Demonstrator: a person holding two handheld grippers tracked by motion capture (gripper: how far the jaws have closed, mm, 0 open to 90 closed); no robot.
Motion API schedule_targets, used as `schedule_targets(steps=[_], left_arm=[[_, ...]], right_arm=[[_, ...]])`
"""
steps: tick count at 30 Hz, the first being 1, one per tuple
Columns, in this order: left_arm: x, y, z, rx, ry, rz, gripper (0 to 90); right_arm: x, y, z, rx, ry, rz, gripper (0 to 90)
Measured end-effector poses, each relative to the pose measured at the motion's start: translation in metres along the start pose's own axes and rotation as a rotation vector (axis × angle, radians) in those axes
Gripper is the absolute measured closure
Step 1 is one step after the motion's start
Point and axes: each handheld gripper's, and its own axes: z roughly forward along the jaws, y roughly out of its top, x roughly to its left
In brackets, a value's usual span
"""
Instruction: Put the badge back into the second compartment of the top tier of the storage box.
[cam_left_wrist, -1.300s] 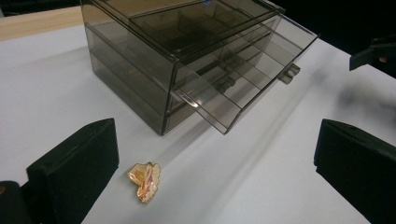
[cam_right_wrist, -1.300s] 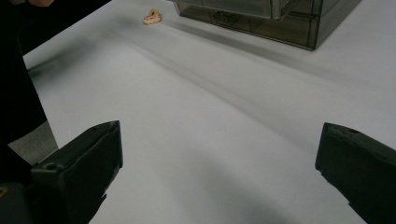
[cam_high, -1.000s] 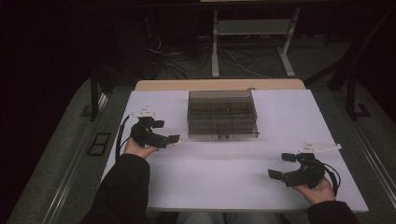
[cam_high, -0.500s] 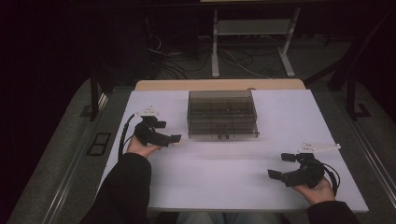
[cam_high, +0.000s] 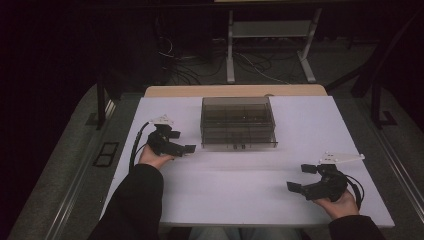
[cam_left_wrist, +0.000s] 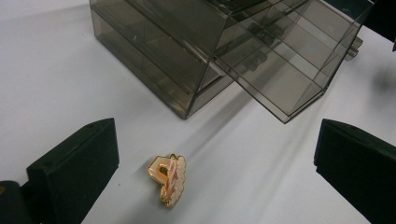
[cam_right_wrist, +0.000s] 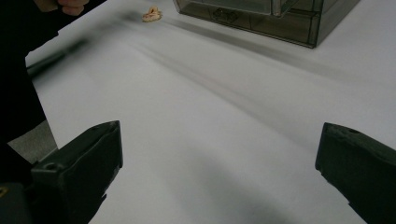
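**Between your left jaws: pin lined up for pickup**

Near edge, your right gripper (cam_high: 306, 179) idles, jaws wide apart, empty. Your left gripper (cam_high: 181, 141) hovers with jaws apart either side of the gold pin (cam_left_wrist: 168, 179), flat on the table (cam_high: 240, 175). Beyond it, the smoked drawer box (cam_high: 238, 121), likely its destination.

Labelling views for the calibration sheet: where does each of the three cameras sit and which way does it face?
High view: above the person's side, looking forward and down on the white table; both forearms, left gripper, right gripper.
Left gripper view: on that gripper, jaws wide apart, looking down at a gold and pink charm before the smoked clear drawer box.
Right gripper view: low along the table, jaws apart.
Shared: both gripper views show charm and box.
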Motion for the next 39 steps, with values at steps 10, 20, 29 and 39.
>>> schedule_targets(steps=[10, 20, 29, 39], left_arm=[[0.004, -0.003, 0.011, 0.051, -0.007, 0.0, 0.0], [0.012, -0.008, 0.023, 0.078, -0.029, -0.012, 0.0], [0.02, -0.012, 0.027, 0.08, -0.026, -0.01, 10.7], [0.031, -0.017, 0.027, 0.077, -0.038, -0.064, 35.7]], right_arm=[[0.0, 0.0, 0.0, -0.001, -0.001, -0.005, 0.0], [0.0, 0.0, 0.001, 0.002, -0.001, -0.005, 0.0], [0.0, 0.0, 0.001, 0.003, -0.001, -0.006, 0.0], [-0.001, 0.0, 0.001, 0.008, -0.003, -0.011, 0.0]])
